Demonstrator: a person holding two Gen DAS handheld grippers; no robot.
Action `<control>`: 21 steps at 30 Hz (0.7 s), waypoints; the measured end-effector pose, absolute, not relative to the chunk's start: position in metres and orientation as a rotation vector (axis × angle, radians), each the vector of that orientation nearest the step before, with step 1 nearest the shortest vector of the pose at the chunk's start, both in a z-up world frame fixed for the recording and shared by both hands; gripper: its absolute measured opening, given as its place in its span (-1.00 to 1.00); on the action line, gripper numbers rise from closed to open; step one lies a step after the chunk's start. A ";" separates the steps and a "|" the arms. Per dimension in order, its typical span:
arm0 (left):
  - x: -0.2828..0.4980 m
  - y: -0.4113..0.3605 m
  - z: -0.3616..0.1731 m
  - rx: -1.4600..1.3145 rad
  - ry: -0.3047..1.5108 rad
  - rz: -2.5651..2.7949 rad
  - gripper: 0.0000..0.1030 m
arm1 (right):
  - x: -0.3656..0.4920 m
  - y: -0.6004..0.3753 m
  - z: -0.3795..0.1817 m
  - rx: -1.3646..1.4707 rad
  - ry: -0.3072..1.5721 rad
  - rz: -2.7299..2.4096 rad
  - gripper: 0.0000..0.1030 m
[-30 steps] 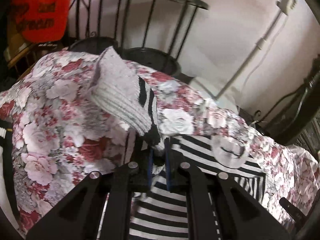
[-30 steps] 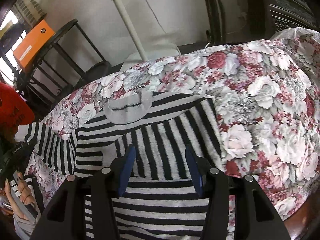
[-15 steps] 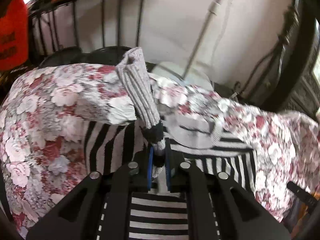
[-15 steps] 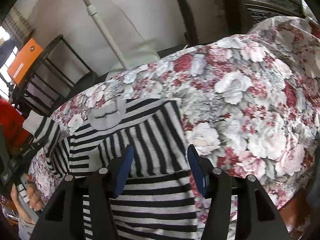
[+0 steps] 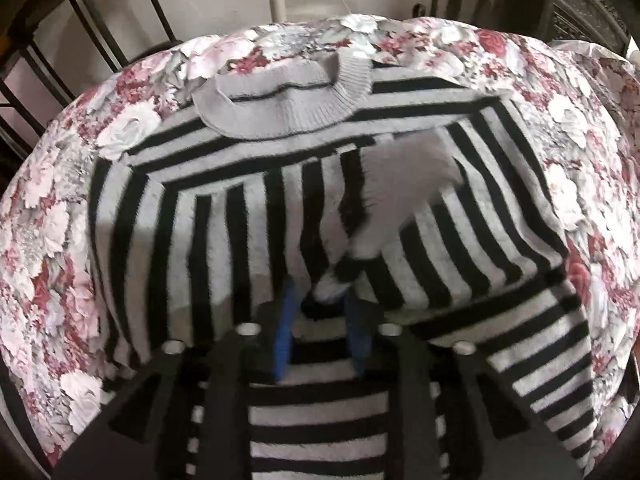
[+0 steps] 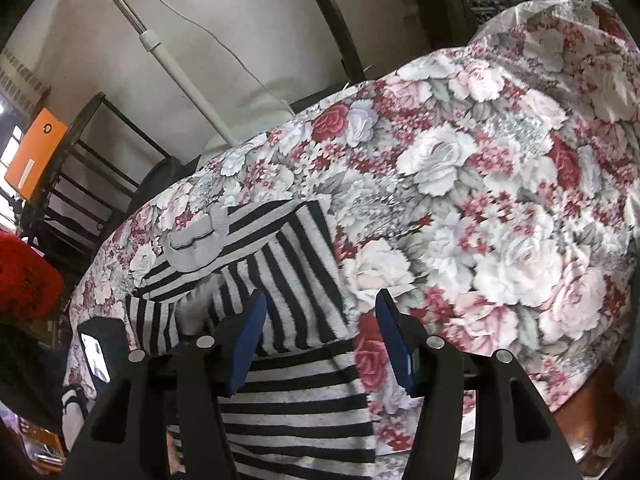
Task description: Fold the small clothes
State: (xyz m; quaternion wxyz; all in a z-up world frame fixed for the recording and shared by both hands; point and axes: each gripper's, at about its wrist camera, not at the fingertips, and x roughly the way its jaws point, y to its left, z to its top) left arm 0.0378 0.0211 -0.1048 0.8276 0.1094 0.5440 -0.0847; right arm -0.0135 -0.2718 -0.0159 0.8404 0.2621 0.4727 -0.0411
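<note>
A small black-and-grey striped sweater point(image 5: 224, 216) with a grey collar point(image 5: 280, 108) lies on a floral-covered table point(image 5: 52, 216). Both sleeves are folded in across its chest. My left gripper point(image 5: 322, 300) hovers low over the sweater; its jaws stand a little apart and the left sleeve's grey cuff point(image 5: 404, 184) lies just beyond the tips, blurred. In the right wrist view the sweater point(image 6: 288, 264) lies left of centre. My right gripper point(image 6: 320, 336) is open and empty above the sweater's right edge.
The floral cloth point(image 6: 500, 220) spreads wide to the right. Behind the table stand a black metal rack point(image 6: 80, 184) with an orange box point(image 6: 36, 152), a white pole point(image 6: 176, 68) and a wall. A phone screen point(image 6: 96, 356) shows at lower left.
My left gripper carried the left sleeve over onto the chest and its jaws have parted; the sleeve now lies across the sweater. My right gripper stayed open and drifted right.
</note>
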 end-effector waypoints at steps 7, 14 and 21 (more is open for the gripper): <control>0.030 0.050 -0.048 0.170 1.027 -0.176 0.59 | 0.019 -0.225 -0.033 0.589 1.074 0.033 0.11; 0.054 0.137 -0.047 0.068 1.060 0.031 0.64 | 0.049 -0.186 -0.081 0.655 1.177 0.076 0.11; 0.068 0.211 -0.077 0.014 1.133 0.196 0.64 | 0.077 -0.170 -0.132 0.696 1.214 0.049 0.09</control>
